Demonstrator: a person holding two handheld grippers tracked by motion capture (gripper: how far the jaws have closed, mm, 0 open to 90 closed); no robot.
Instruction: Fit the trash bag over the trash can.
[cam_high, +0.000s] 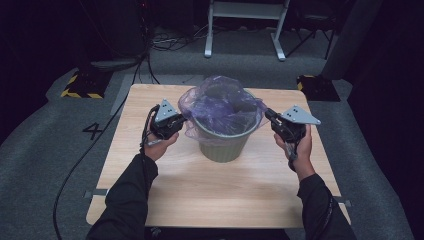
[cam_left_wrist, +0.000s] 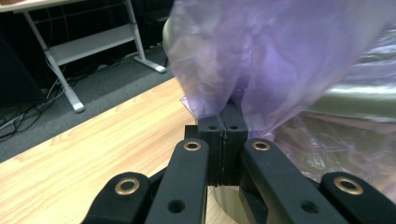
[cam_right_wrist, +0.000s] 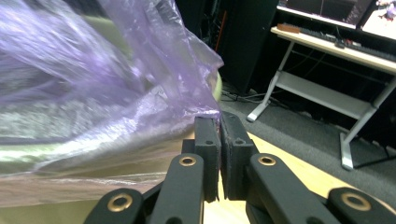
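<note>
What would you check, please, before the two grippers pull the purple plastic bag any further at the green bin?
1. Left gripper shut on the thin purple plastic bag: ok, film is pinched between its closed jaws.
2. Right gripper shut on the bag's edge: ok, jaws nearly together with film caught at their tips, a shallow hold.
3. Round green plastic bin upright on the light wooden table: ok.
4. Grips on opposite sides of the bin: ok, in the high view.
5. Bag free of tears: cannot tell, the film is crumpled and blurred.
6. Bag seated around the whole rim: cannot tell, the far side is hidden.
</note>
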